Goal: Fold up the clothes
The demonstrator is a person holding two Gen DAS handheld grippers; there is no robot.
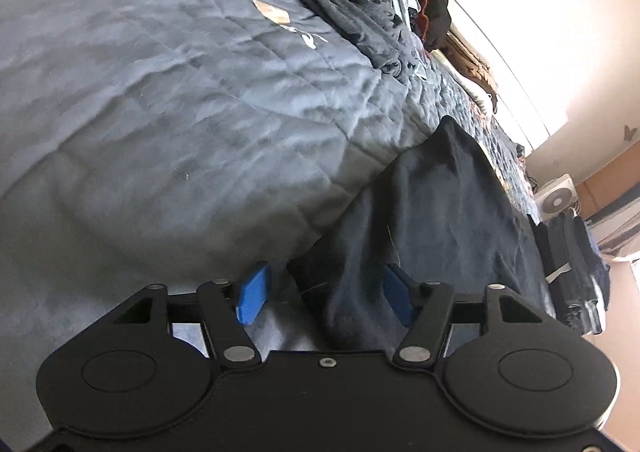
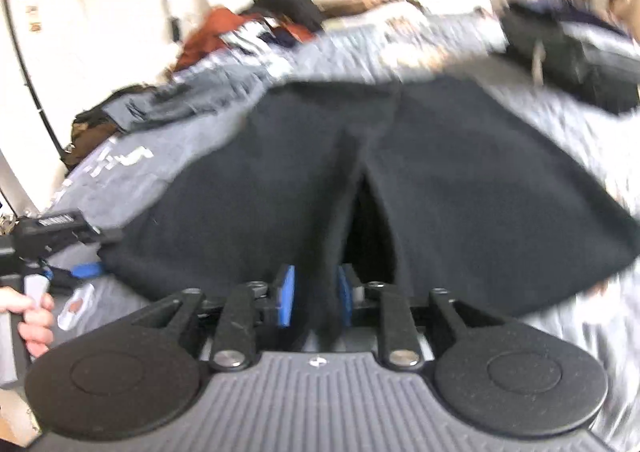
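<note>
The right gripper [image 2: 314, 302] has its fingers pinched on the black garment [image 2: 440, 179]. The left gripper [image 1: 324, 294] has its fingers wide apart around the edge at 9 o'clock. That side could slip off the bed [image 1: 160, 99].

The black garment [image 2: 460, 179] is of soft, matte cloth and lies spread on the bed, with a deep fold running down its middle toward the near edge. Its near part is bunched and lifted. In the left wrist view it [image 1: 432, 211] hangs over the bed's edge.
</note>
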